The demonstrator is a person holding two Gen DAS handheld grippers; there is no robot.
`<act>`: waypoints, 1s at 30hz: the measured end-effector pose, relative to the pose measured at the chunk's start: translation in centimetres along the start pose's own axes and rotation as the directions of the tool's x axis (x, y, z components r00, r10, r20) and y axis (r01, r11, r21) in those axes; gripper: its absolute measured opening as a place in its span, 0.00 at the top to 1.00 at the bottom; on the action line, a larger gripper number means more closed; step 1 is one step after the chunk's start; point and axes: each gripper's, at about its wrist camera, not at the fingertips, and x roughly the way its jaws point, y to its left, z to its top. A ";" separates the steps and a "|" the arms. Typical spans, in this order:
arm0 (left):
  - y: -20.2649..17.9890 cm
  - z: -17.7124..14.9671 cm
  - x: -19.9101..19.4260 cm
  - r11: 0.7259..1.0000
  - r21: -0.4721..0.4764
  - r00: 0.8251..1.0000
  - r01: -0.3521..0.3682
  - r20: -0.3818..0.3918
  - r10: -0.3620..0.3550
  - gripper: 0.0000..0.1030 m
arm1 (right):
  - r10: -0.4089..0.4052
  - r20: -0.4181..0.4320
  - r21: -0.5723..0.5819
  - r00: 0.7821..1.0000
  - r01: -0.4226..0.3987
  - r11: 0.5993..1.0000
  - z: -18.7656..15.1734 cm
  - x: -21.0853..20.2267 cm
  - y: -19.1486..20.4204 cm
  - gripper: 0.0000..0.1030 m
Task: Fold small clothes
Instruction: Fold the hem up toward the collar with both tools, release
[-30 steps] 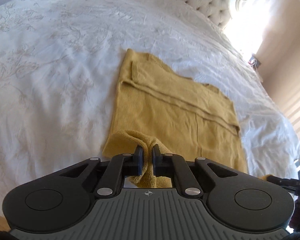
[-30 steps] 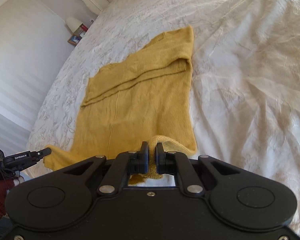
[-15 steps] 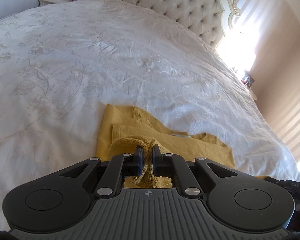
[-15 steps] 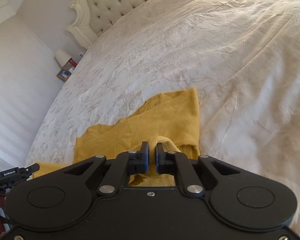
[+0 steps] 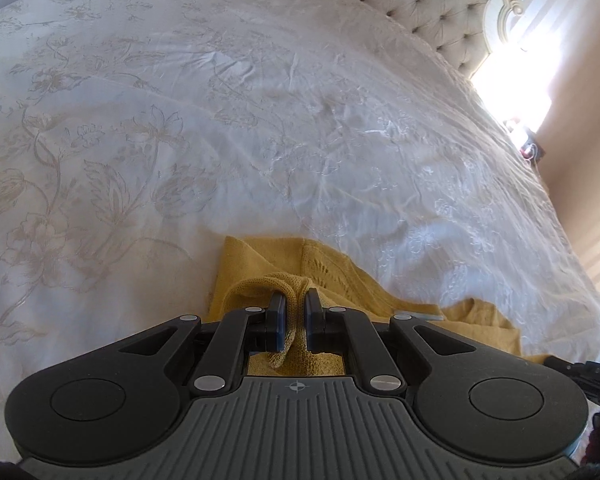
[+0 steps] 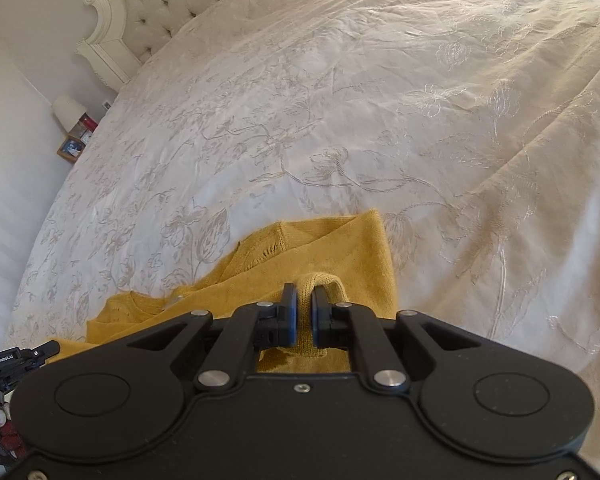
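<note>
The left gripper (image 5: 295,300) is clamped tight on a fold of the yellow knit top (image 5: 260,260); the pinched hem bunches up between the blue pads and hangs down behind them toward the gripper body. The right gripper (image 6: 304,295) is likewise closed on another bunch of the same top (image 6: 340,252), a loop of ribbed edge arching over its fingertips.

The top lies on the bed (image 5: 260,100), near the foot end just in front of both grippers, with its far edge resting flat on the white bedspread. In the left view a strip of openwork knitting shows near that far edge, and a small pale tag (image 5: 416,314) sits on the cloth to the right of the gripper. In the right view the same openwork band shows left of centre, and the cloth runs leftward toward the other gripper.

The bedspread is white with pale embroidered flowers and vines. A cream tufted headboard (image 6: 156,4) with a carved frame stands at the far end. Beside it in the right view is a bedside stand (image 6: 74,142) with a white lamp shade (image 6: 67,114), a red item and a small framed picture.

At the left edge of the right view the other gripper's side shows a white label reading "GenRobot.AI" (image 6: 4,361). At the right edge of the left view a dark part bears small letters too blurred to read with certainty. Strong light burns out the wall beside the headboard in the left view.
</note>
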 end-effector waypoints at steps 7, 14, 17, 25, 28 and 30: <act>1.3 0.8 3.2 0.997 -0.029 0.997 -0.071 -0.030 0.070 0.87 | -0.051 -0.059 -0.022 0.997 0.050 0.998 1.3 3.8 -0.3 0.84; 2.5 2.0 2.2 0.991 -0.082 0.992 -0.107 0.054 0.112 0.57 | -0.114 -0.024 -0.009 0.993 0.114 0.993 1.8 4.7 -0.6 0.47; 1.7 2.3 0.6 0.992 -0.014 0.988 -0.124 0.088 0.124 0.44 | -0.129 0.054 -0.036 0.990 0.131 0.991 1.9 2.9 0.0 0.36; -3.8 -1.8 -0.7 0.972 0.233 0.999 -0.042 0.002 0.042 0.37 | -0.053 0.033 -0.310 0.998 0.061 0.949 -1.6 0.1 5.6 0.35; -5.5 -4.6 0.6 0.960 0.278 0.995 0.023 -0.095 0.003 0.37 | -0.017 -0.063 -0.405 0.998 -0.010 0.914 -4.3 1.2 7.8 0.34; -6.0 -6.6 1.4 0.952 0.303 0.988 0.041 -0.157 0.007 0.37 | -0.006 -0.109 -0.452 0.994 -0.044 0.891 -5.5 2.2 8.9 0.34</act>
